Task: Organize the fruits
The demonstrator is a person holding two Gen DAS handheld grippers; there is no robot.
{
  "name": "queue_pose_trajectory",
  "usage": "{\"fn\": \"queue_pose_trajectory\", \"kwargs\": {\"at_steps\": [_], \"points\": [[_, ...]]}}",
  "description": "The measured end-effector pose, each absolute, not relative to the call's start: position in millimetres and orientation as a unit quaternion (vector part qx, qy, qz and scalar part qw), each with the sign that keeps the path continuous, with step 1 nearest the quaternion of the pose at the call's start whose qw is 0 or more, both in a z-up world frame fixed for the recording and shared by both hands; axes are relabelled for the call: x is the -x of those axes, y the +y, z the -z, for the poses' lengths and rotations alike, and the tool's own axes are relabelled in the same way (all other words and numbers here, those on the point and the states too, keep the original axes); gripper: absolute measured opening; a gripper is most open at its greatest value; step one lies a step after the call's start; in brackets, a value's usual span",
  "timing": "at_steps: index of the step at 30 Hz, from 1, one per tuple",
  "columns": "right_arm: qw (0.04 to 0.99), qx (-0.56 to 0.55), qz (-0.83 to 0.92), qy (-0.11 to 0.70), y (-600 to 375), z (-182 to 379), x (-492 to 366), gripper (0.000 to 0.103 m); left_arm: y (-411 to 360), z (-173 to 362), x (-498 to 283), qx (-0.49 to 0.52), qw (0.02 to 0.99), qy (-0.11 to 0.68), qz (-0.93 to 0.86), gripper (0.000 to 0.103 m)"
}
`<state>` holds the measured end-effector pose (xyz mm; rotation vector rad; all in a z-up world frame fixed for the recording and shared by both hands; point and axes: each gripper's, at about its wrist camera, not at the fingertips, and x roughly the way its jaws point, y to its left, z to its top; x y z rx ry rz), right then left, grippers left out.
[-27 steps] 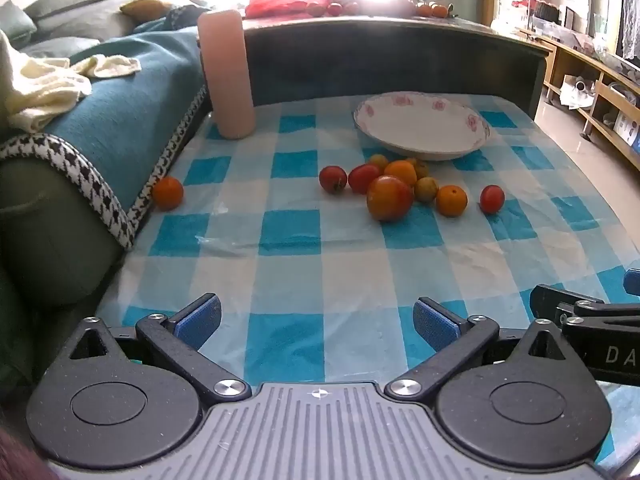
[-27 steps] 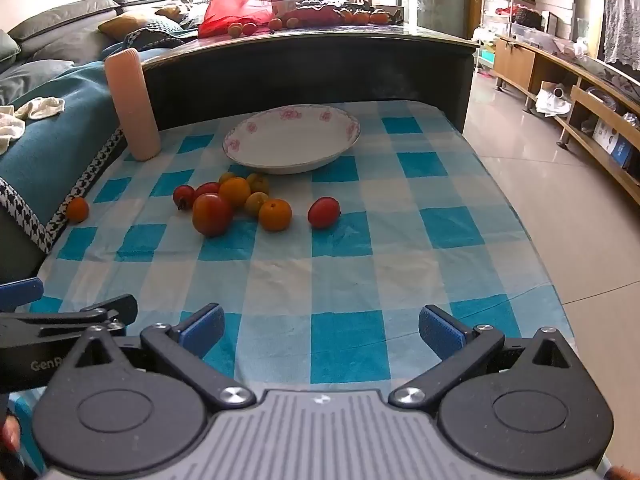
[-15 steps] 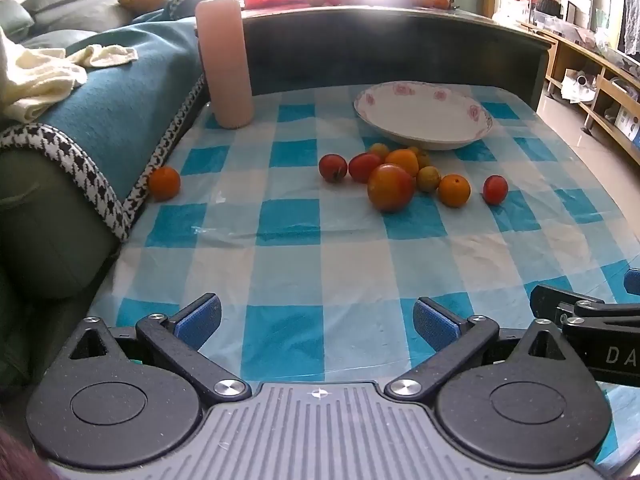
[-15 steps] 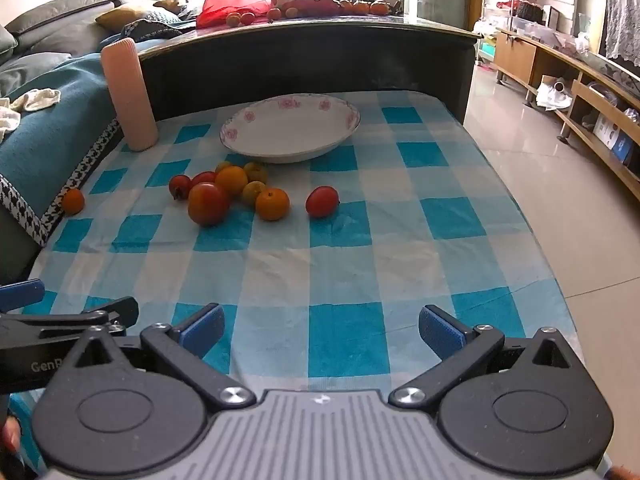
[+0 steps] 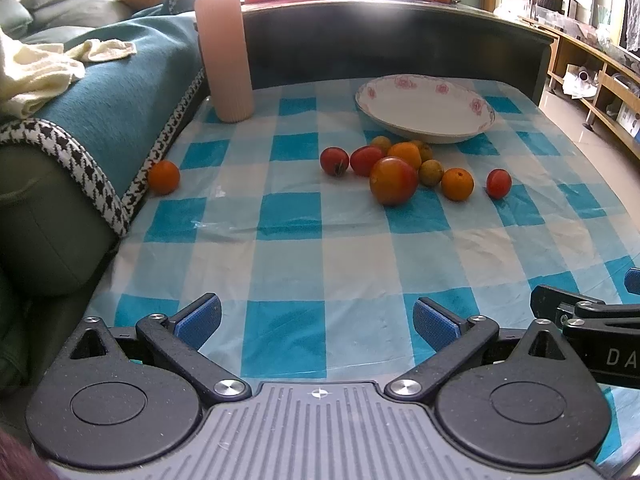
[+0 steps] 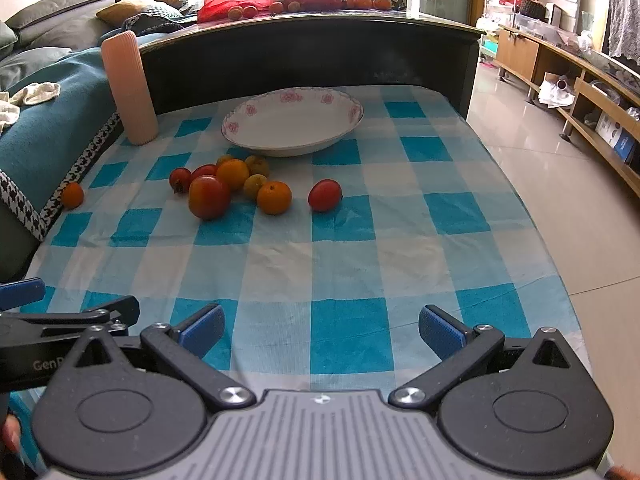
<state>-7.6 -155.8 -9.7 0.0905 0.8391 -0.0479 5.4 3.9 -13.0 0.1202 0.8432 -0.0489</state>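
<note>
Plainly nothing is in hand yet: the left gripper (image 5: 316,318) and the right gripper (image 6: 320,326) both hang over the near edge of the checked tablecloth (image 6: 344,256), fingers spread wide and empty, aimed down and forward at the fruit, a stance that suits a first reach

Seen from the right wrist, the fruit cluster (image 6: 232,184) lies at about 11 o'clock from the gripper, loose on the cloth and just in front of the flowered bowl (image 6: 294,146), which sits empty at 12 o'clock; it looks like the intended home for the fruit. A red tomato (image 6: 325,196) lies apart at the cluster's 3 o'clock, nearest the right gripper, so I judge it that hand's easy first pick. One stray orange fruit (image 5: 164,177) rests at 9 o'clock of the cluster, against the sofa cover (image 5: 116,92), on the left gripper's side. A pink ribbed cylinder (image 5: 226,52) stands upright at 10 o'clock, clear of the reach
</note>
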Motion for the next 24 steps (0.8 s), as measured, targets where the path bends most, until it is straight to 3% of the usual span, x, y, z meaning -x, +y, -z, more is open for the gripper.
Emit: {"fn": "queue_pose_trajectory", "kwargs": {"at_steps": [24], "points": [[0.908,-0.045,0.020,0.416,-154.6,14.4,5.7,0.103,3.5,16.1,-7.8,-0.060,0.906,0.419,0.019,0.103]]}}
